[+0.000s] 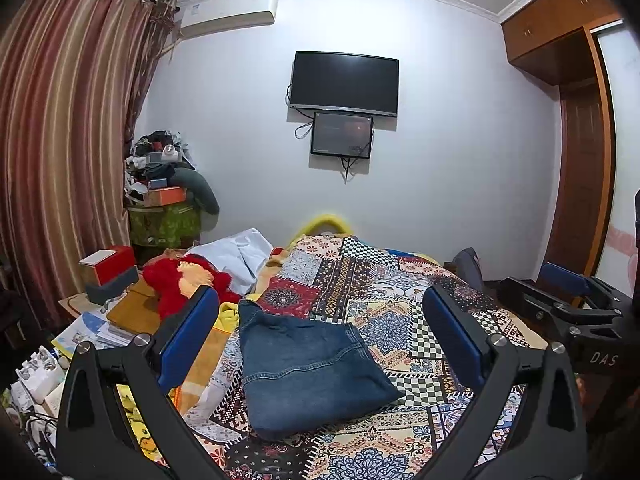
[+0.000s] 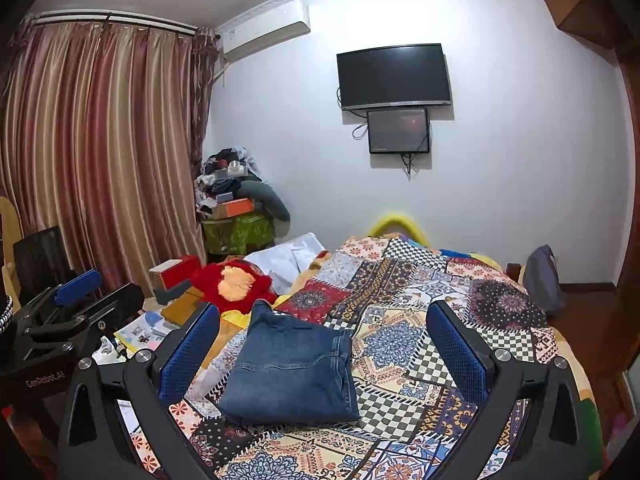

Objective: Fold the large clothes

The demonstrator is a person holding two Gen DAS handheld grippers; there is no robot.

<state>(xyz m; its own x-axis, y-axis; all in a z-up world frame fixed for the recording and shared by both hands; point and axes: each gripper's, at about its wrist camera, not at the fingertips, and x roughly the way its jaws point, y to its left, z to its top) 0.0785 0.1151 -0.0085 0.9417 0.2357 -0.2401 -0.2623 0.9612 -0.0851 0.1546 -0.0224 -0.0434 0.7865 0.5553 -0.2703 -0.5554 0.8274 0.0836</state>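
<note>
Bed: fills the middle of both views, spread with a patchwork quilt of floral and checked squares.
Curtain: striped red and gold, hanging at the left behind the clutter.
TV: dark, on the far wall, with a smaller screen just below it.
Jeans: folded into a compact blue bundle, lying on the quilt near the bed's left side; one narrower end points toward the far wall.
Red plush: beside the bed at the left, just beyond the jeans; what kind of toy it is I cannot tell.
Left gripper: jaws spread wide, holding nothing, raised above the quilt with the jeans seen between its blue pads.
Right gripper: likewise wide apart and empty, apart from the jeans, which lie between its fingers in its own view.
</note>
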